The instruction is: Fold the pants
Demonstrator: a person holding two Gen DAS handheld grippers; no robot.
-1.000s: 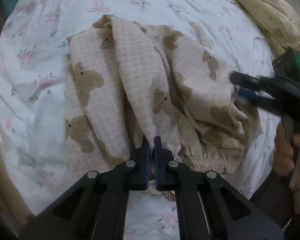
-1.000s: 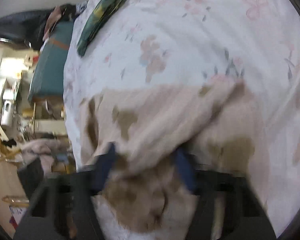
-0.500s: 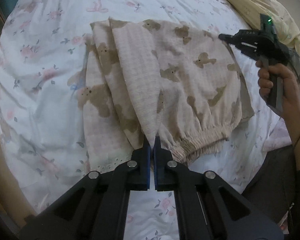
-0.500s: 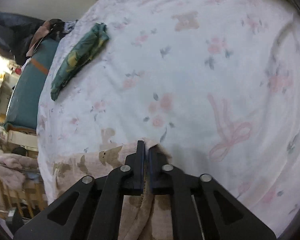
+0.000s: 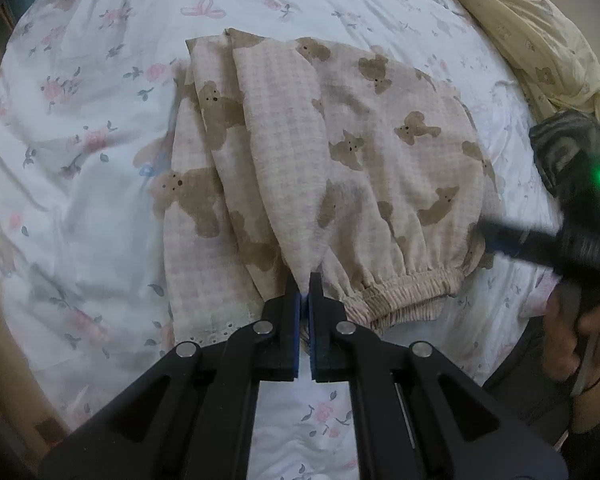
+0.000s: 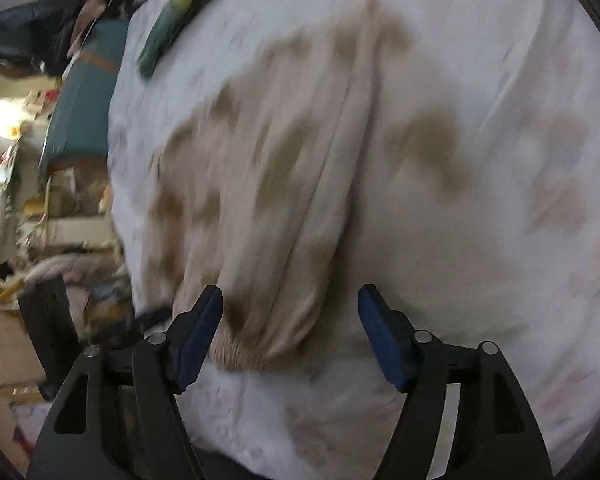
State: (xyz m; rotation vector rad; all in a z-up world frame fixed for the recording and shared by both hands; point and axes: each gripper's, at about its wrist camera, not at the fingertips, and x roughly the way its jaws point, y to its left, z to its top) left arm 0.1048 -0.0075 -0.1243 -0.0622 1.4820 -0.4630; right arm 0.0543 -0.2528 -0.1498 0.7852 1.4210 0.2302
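My left gripper [image 5: 305, 286] has its jaws closed on a fold of the pants [image 5: 340, 168], pinched near the elastic waistband [image 5: 404, 288]. My right gripper [image 6: 290, 300] has jaws that have just been opening; they stand wide, with nothing pressed between the pads, though that view is blurred and contact is uncertain. The pants lie folded on the bed sheet [image 5: 80, 200], centre of the left view. A yellow blanket [image 5: 532, 40] lies at 2 o'clock, a green cloth [image 6: 184, 4] at 11 o'clock in the right view.
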